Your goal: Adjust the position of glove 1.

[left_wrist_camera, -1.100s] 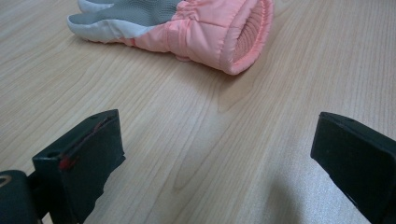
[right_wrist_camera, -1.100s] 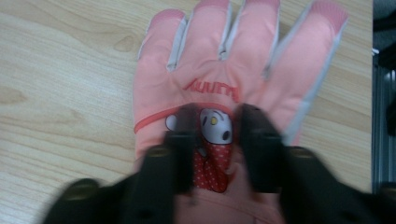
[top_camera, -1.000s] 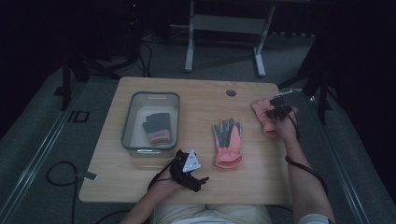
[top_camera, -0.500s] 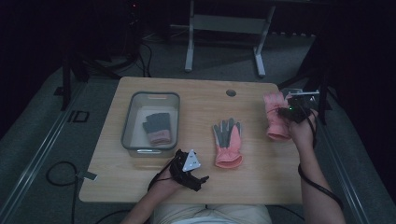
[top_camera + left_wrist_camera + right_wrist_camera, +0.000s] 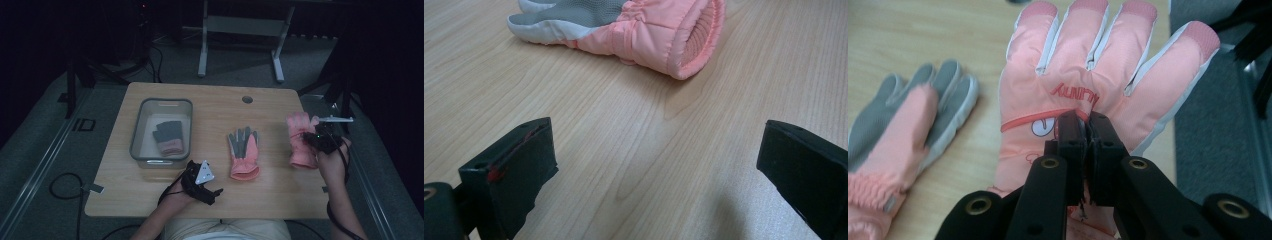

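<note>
A pink glove (image 5: 301, 140) hangs at the table's right edge, back side up, with my right gripper (image 5: 320, 139) shut on it. In the right gripper view the jaws (image 5: 1087, 122) pinch the fabric of that pink glove (image 5: 1098, 75) just below its fingers. A second pink glove (image 5: 244, 150) lies palm up, grey side showing, in the middle of the table. It also appears in the left gripper view (image 5: 644, 25) and the right gripper view (image 5: 903, 115). My left gripper (image 5: 210, 186) rests near the front edge, open (image 5: 654, 160) and empty, pointing at the second glove's cuff.
A clear plastic bin (image 5: 137, 135) stands on the left half of the wooden table (image 5: 215, 107); a dark glove with a pink cuff (image 5: 169, 137) lies inside. A cable hole (image 5: 247, 99) sits near the far edge. Floor and a metal rail lie right of the table.
My right gripper has carried the pink glove to the right and upward, out to the table's right edge. The left gripper has stayed where it was.
</note>
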### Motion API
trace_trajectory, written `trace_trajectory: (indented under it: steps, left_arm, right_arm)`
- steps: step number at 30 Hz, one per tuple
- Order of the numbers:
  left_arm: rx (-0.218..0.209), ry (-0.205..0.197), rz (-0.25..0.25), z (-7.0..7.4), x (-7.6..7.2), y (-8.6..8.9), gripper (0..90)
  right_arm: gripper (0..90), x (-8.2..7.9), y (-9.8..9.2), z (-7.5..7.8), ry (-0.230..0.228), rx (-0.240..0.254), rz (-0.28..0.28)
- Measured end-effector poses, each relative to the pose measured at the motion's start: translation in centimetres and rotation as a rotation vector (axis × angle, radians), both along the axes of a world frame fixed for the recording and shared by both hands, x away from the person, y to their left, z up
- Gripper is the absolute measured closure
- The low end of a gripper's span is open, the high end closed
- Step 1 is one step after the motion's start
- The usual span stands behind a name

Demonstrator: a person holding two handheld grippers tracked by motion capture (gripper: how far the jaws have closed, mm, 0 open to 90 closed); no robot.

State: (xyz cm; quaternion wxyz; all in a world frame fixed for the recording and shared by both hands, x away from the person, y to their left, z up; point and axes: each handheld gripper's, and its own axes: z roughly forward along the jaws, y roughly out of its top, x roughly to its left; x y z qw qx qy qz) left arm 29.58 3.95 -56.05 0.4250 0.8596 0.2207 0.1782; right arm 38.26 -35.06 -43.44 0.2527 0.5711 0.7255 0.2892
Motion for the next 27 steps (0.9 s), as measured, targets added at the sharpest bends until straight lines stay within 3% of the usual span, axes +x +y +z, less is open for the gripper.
trace_trajectory:
  steps: [4, 5, 7, 18, 23, 27]
  left_arm:
    - [-0.002, -0.002, -0.002, 0.0, 0.0, 0.0, 2.0]
    - [-0.002, -0.002, -0.002, 0.0, 0.0, 0.0, 2.0]
    - [-0.003, -0.004, -0.002, 0.0, 0.0, 0.0, 2.0]
    - [-0.002, 0.0, -0.002, -0.1, 0.0, 0.0, 2.0]
    - [-0.003, 0.0, -0.003, 0.0, -0.1, 0.0, 2.0]
    - [0.006, -0.009, -0.001, -0.1, -0.1, 0.0, 2.0]
  right_arm:
    - [86.0, -0.5, 0.3, -2.4, 0.03, 0.017, 0.017]
    - [86.0, -0.5, 0.3, -2.4, 0.03, 0.017, 0.017]
    - [85.9, -0.4, 0.6, -4.0, 0.06, 0.026, 0.029]
    - [84.9, 0.8, 1.4, -7.8, 0.104, -0.011, 0.042]
    - [82.1, 0.9, 1.8, -8.5, 0.102, -0.026, 0.056]
    - [77.9, 0.8, 1.6, -8.0, 0.086, -0.028, 0.058]
